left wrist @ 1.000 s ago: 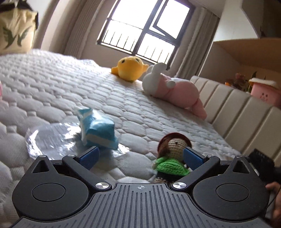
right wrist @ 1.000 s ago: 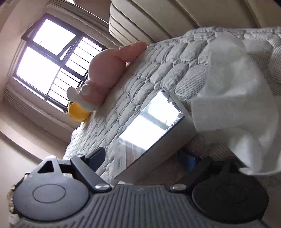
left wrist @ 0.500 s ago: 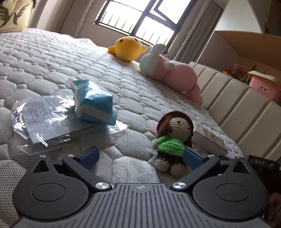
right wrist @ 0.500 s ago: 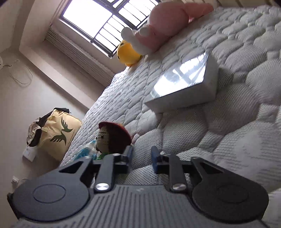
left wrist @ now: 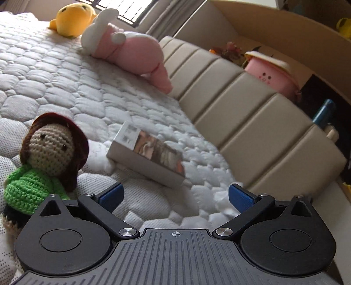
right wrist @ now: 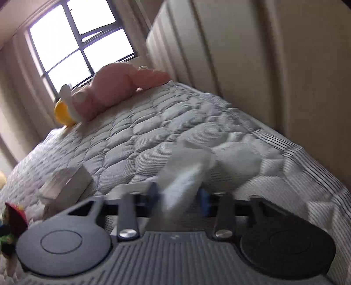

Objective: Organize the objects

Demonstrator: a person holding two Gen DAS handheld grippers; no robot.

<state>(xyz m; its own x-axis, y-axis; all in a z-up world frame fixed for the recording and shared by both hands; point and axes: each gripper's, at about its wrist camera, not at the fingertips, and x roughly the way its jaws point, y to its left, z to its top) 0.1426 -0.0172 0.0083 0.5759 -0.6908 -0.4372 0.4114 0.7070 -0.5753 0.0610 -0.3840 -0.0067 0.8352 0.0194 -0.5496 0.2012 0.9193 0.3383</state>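
A crocheted doll (left wrist: 48, 153) with brown hair and a green top stands on the quilted mattress (left wrist: 65, 87), just left of my left gripper (left wrist: 175, 196). That gripper is open and holds nothing. A flat white box (left wrist: 149, 157) lies ahead of it, between its fingers' lines. In the blurred right wrist view, my right gripper (right wrist: 178, 198) has its blue pads (right wrist: 204, 201) close together on a crumpled white tissue (right wrist: 186, 173) near the mattress edge. The box (right wrist: 70, 184) and doll (right wrist: 13, 217) appear at its left.
A pink bunny plush (left wrist: 129, 52) and a yellow plush (left wrist: 72, 18) lie far up the bed by the window. The padded beige headboard (left wrist: 252, 122) runs along the right. A pink toy (left wrist: 272, 76) sits on the shelf behind it.
My left gripper swung right, so the doll now sits outside its left finger and the blue packet is out of view. My right gripper moved onto the white tissue.
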